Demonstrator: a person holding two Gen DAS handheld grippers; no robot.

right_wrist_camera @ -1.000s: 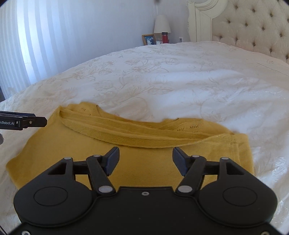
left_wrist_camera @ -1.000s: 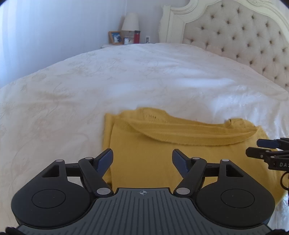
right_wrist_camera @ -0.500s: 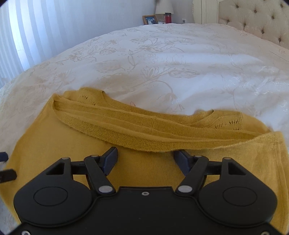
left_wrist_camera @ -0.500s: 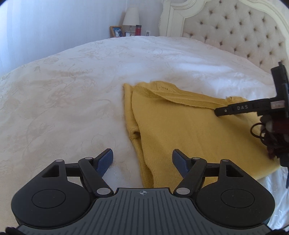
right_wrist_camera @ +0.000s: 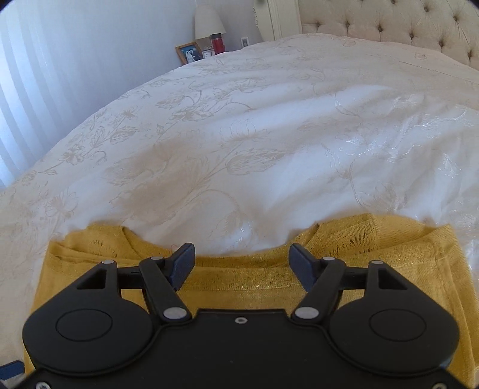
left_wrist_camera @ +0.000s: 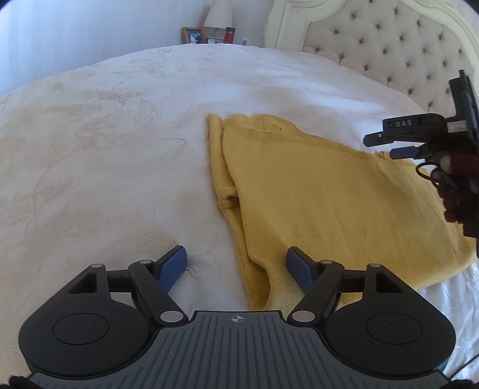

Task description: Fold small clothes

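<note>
Left hand-held gripper [left_wrist_camera: 236,266]: I read the jaws as standing wide apart and released. The left side edge of the yellow sweater [left_wrist_camera: 329,203] lies between them: the blue pad on the left is over bare bedspread [left_wrist_camera: 104,149], the pad on the right is over the knit. Neither pad presses on the cloth. Its jaws have just opened a little further.

Right hand-held gripper [right_wrist_camera: 241,263]: jaws wide apart, released, with nothing clamped. From its own camera the fingers hang over the folded upper edge of the yellow sweater [right_wrist_camera: 239,281], with the neckline dip showing between them. I cannot tell from this angle whether the fingertips brush the knit or hover just above it.

Right hand-held gripper seen from the left camera [left_wrist_camera: 386,146]: it enters at the right edge above the far corner of the sweater, with black cables trailing beside it.

Yellow sweater: lies flat on the bed, partly folded, with a band of cloth turned over across the top. The left side shows doubled layers and a small rolled opening in the edge.

Bedspread: white with a pale floral pattern, lightly wrinkled around the garment.

Background: tufted headboard [left_wrist_camera: 389,39] at the far right; a lamp [right_wrist_camera: 208,21], a picture frame [right_wrist_camera: 189,52] and a red bottle [right_wrist_camera: 217,43] beyond the far end of the bed.
</note>
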